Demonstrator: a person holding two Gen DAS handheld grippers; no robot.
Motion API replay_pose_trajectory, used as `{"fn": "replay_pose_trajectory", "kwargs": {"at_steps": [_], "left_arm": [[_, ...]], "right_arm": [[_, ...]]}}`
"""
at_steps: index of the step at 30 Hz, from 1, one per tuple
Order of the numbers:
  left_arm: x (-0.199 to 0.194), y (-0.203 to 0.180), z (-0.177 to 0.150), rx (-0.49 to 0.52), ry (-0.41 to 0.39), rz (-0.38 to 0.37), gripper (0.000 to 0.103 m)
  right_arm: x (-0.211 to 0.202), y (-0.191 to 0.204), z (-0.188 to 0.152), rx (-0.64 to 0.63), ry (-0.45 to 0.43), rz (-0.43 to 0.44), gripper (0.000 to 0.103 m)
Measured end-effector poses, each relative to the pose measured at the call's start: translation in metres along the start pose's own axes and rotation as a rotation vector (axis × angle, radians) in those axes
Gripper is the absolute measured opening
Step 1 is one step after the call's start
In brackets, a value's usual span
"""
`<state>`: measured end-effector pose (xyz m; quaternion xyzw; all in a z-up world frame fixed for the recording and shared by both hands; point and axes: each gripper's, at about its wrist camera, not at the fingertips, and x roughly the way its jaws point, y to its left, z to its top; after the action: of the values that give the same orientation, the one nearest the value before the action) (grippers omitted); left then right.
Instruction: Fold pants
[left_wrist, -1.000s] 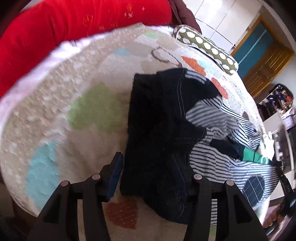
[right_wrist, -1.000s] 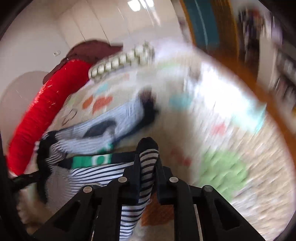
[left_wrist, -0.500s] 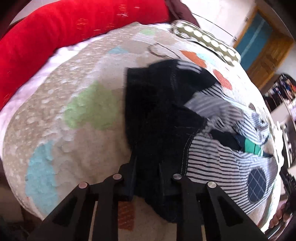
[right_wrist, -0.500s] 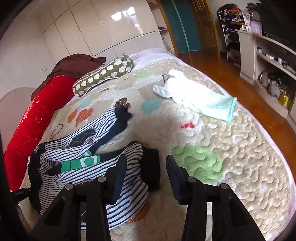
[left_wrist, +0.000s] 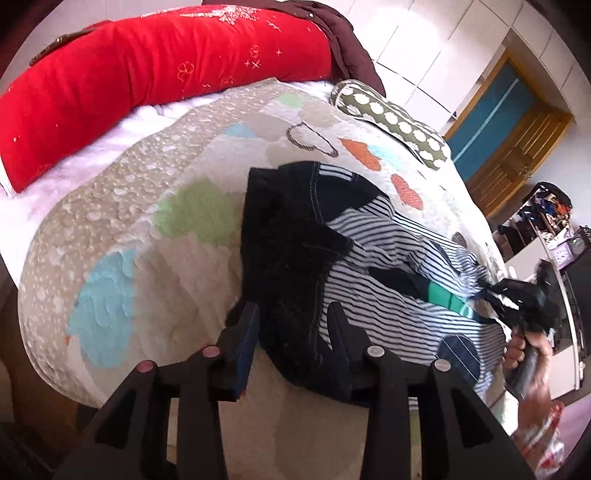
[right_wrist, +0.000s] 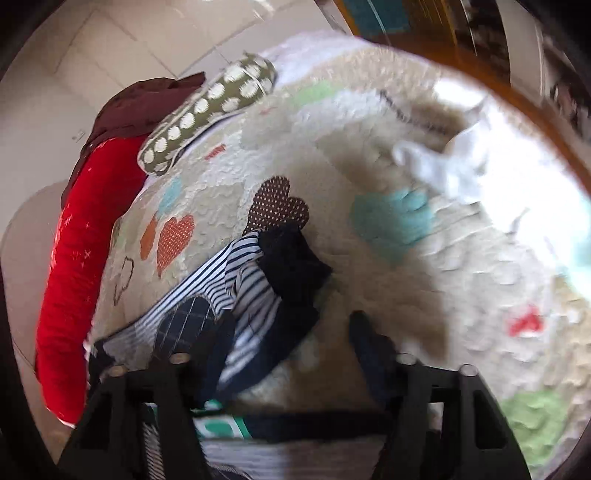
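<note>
The pants (left_wrist: 373, 258) are navy and white striped, with a dark navy waist part, a green band and a navy checked patch. They lie on a patterned quilt (left_wrist: 122, 221). In the left wrist view my left gripper (left_wrist: 293, 314) is open, its jaws on either side of the dark waist part. The right gripper (left_wrist: 524, 295) shows there at the leg ends. In the right wrist view my right gripper (right_wrist: 291, 328) is open over the dark cuffs of the pant legs (right_wrist: 266, 273); the left finger lies on the striped cloth.
A long red bolster (left_wrist: 155, 74) and a green dotted pillow (left_wrist: 391, 122) lie along the quilt's far side. A white and mint garment (right_wrist: 465, 162) lies further along the quilt. A wooden floor (right_wrist: 524, 85), a door and shelves are beyond the bed.
My left gripper has opened; half a second ago it was shut on the dark waist part. My right gripper has moved from the near leg to the far leg's cuffs and stays open.
</note>
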<state>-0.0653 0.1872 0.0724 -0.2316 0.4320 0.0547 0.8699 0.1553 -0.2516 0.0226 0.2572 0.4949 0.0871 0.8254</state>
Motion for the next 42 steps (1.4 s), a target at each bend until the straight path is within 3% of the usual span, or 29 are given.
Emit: {"fn": "replay_pose_trajectory", "kwargs": {"at_steps": [1,4,7,9,12,16,19,20,23,28,34,42], "left_arm": [[0.0,0.0,0.0,0.001,0.003,0.0,0.036],[-0.002,0.003,-0.003,0.016,-0.007,0.015,0.036],[-0.003,0.006,-0.009,0.009,-0.013,0.025,0.036],[-0.003,0.006,-0.014,-0.009,0.0,0.003,0.036],[-0.012,-0.002,-0.019,0.019,-0.021,0.019,0.038],[-0.041,-0.016,-0.023,0.088,-0.144,0.101,0.051],[-0.064,-0.031,-0.026,0.137,-0.244,0.15,0.062],[-0.07,-0.035,-0.028,0.148,-0.27,0.158,0.069],[-0.091,-0.053,-0.035,0.187,-0.373,0.196,0.089],[-0.122,-0.081,-0.037,0.268,-0.5,0.219,0.099],[-0.126,-0.104,-0.039,0.309,-0.482,0.19,0.103],[-0.093,-0.106,-0.058,0.35,-0.355,0.197,0.103]], "right_arm": [[0.008,-0.001,0.001,0.013,0.023,-0.002,0.011],[-0.01,-0.005,-0.007,0.027,-0.039,0.012,0.011],[-0.036,-0.014,-0.024,-0.001,-0.102,-0.067,0.011],[-0.038,-0.024,-0.032,0.001,-0.086,-0.097,0.014],[-0.045,-0.034,-0.042,0.035,-0.079,-0.057,0.022],[-0.09,-0.015,-0.064,-0.024,-0.203,-0.036,0.025],[-0.119,0.004,-0.098,-0.082,-0.269,0.008,0.043],[-0.124,0.011,-0.111,-0.103,-0.274,0.018,0.048],[-0.131,0.028,-0.15,-0.159,-0.264,0.023,0.048],[-0.145,0.041,-0.196,-0.205,-0.282,0.007,0.055],[-0.166,0.047,-0.208,-0.254,-0.343,-0.049,0.06],[-0.165,0.057,-0.213,-0.316,-0.346,-0.095,0.062]]}}
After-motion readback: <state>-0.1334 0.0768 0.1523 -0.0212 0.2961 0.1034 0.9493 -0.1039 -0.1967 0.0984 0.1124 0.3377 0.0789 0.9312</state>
